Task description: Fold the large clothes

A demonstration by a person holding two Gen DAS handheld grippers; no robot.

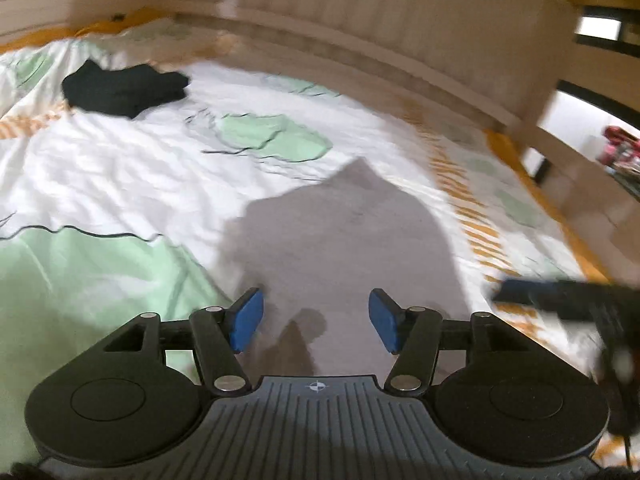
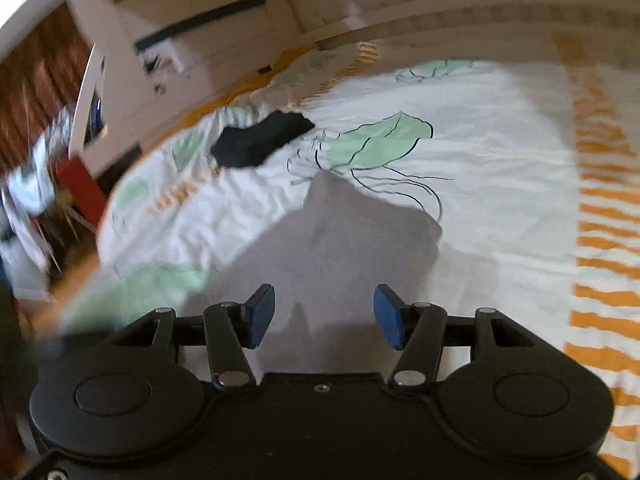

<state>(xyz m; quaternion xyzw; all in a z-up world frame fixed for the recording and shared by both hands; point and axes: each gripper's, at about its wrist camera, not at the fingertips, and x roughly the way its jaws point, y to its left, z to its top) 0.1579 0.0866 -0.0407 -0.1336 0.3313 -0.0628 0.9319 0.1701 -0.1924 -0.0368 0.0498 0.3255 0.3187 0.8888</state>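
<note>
**Both tools apart above the grey garment on the bed**

Here, both views are smeared with motion blur. Left wrist view: left tool [image 1: 316, 320] has its blue pads [image 1: 248, 320] spread, nothing between them, nothing pressed. Just ahead and below lies the grey garment [image 1: 340, 236], spread flat on the bed sheet [image 1: 120, 168], its far edge coming to a peak. A small shadow sits on the cloth between the fingers. The sheet is white with pale green leaf shapes outlined in black and an orange-striped band [image 1: 472, 216] along the right. A dark, bunched garment [image 1: 124, 90] lies well apart, far left near the head of the bed. Beyond stands a pale ribbed headboard [image 1: 380, 12]. At the right edge a blurred black shape [image 1: 560, 296] crosses in; cannot tell what it is.

Right wrist view: right tool [image 2: 324, 316] likewise spread, pads [image 2: 390, 316] clear of the cloth, holding nothing. The grey garment [image 2: 340, 248] lies directly ahead on the sheet [image 2: 500, 168]. The dark garment [image 2: 260, 142] sits beyond it, up left, near the bed's edge. Pale drawers [image 2: 192, 32] stand past the bed, upper left; clutter there too blurred to name.
</note>
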